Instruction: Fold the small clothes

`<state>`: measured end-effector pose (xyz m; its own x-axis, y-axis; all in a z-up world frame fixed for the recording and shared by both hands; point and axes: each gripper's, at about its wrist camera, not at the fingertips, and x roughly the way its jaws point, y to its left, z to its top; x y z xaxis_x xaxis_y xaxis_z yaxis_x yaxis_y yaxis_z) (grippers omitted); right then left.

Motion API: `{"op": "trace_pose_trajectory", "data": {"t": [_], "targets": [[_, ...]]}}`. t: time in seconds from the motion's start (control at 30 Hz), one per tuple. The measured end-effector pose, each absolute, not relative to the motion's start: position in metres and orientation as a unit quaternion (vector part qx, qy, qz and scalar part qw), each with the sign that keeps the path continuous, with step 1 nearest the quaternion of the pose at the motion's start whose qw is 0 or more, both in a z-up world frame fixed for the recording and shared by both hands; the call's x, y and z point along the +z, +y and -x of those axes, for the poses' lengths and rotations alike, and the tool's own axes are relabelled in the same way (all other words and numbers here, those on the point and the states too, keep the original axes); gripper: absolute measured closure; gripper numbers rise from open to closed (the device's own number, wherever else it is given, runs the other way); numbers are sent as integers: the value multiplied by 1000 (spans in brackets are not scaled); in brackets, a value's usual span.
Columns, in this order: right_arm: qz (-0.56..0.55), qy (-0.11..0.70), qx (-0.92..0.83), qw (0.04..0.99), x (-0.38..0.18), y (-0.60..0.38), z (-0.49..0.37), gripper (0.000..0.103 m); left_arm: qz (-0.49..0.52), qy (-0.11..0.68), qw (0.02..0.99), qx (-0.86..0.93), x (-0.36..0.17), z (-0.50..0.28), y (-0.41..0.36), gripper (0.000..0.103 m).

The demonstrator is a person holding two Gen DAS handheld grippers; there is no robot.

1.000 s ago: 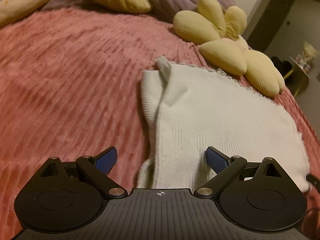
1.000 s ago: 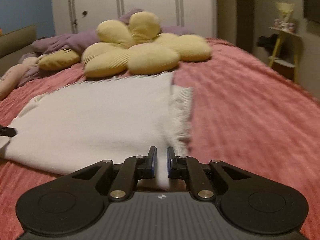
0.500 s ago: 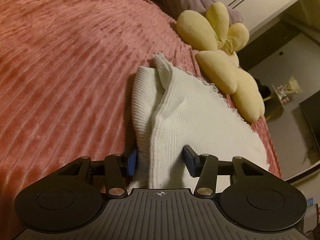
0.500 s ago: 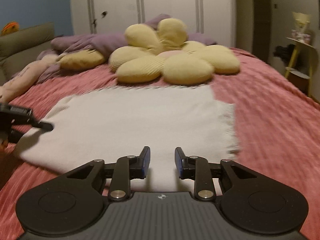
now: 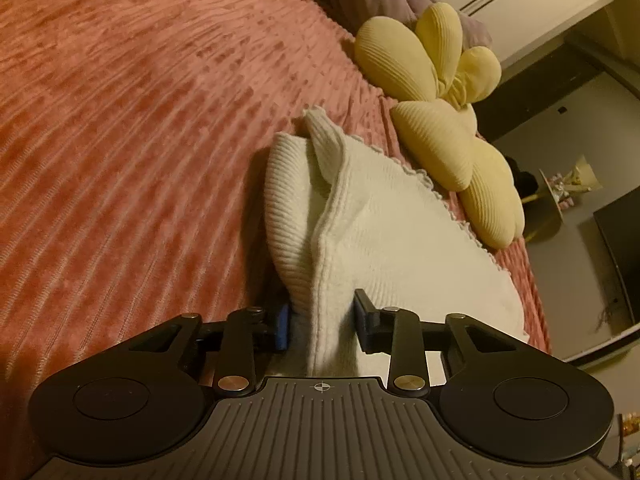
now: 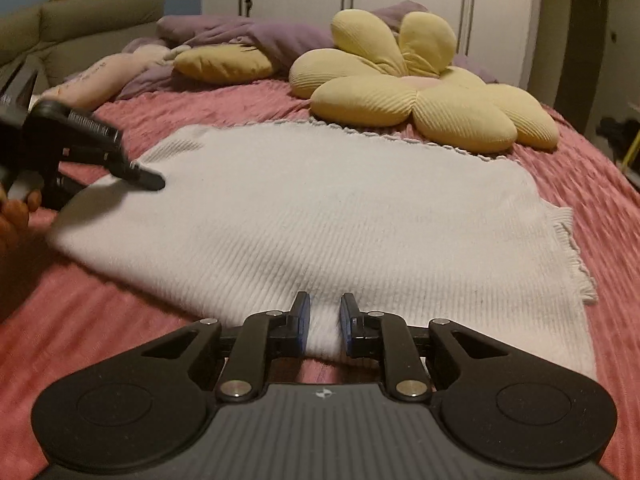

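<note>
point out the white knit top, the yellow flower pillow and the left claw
white knit top [image 6: 340, 216]: right wrist view, middle of its flat body
yellow flower pillow [image 6: 420, 92]: right wrist view, where its petals meet
left claw [image 5: 320, 322]: left wrist view, between its fingertips, around the top's edge
</note>
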<state>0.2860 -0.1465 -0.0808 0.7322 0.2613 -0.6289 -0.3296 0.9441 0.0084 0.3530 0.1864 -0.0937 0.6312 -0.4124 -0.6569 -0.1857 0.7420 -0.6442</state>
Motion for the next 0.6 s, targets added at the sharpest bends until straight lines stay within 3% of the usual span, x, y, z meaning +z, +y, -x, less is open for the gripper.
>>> {"op": "trace_pose_trajectory", "data": {"t": [0.1, 0.27, 0.6], "targets": [[61, 299, 152, 940, -78, -144, -277, 88, 364, 423, 827, -68, -92, -353, 187, 69], [79, 328, 179, 924, -94, -138, -284, 86, 357, 425, 829, -69, -82, -355, 183, 73], [-55, 269, 136, 952, -58, -210, -273, 86, 290, 410, 851, -154, -1, -379, 78, 74]]}}
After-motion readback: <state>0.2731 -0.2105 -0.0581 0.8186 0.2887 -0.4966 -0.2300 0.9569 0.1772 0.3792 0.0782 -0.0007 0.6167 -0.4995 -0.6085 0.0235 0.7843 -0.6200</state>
